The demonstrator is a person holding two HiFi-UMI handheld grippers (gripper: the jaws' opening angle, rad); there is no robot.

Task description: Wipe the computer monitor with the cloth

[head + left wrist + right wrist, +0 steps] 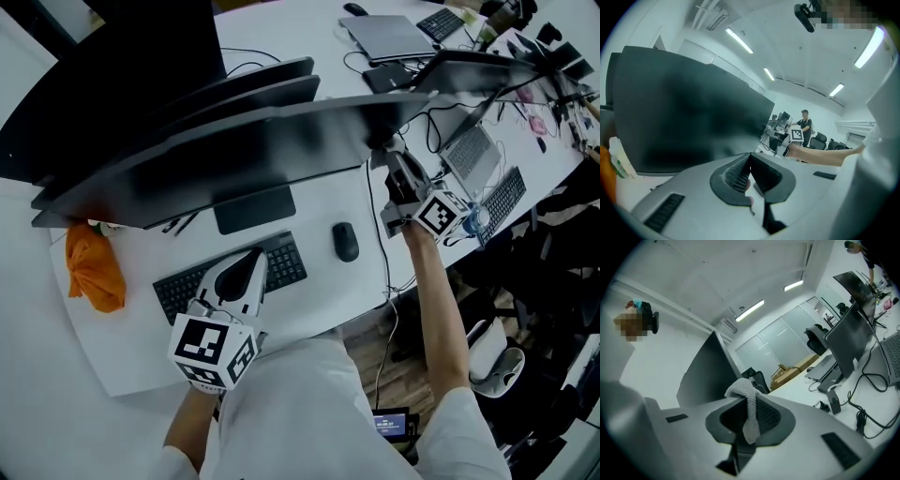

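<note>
The right gripper (745,398) is pinching a grey knitted cloth (749,416) between its jaws. A fold is bunching above the jaw tips and a strip is hanging down between them. In the head view this gripper is sitting at the right-hand end of the computer monitor (234,155), close to the lower corner of the dark screen; contact between cloth and screen cannot be confirmed. The left gripper (251,265) is hovering over the keyboard (286,264), jaws pressed together and holding nothing, aiming toward the screen. A mouse (345,241) is lying just right of the keyboard on the white desk (309,300). An orange object (94,267) is lying below the monitor's left end.
</note>
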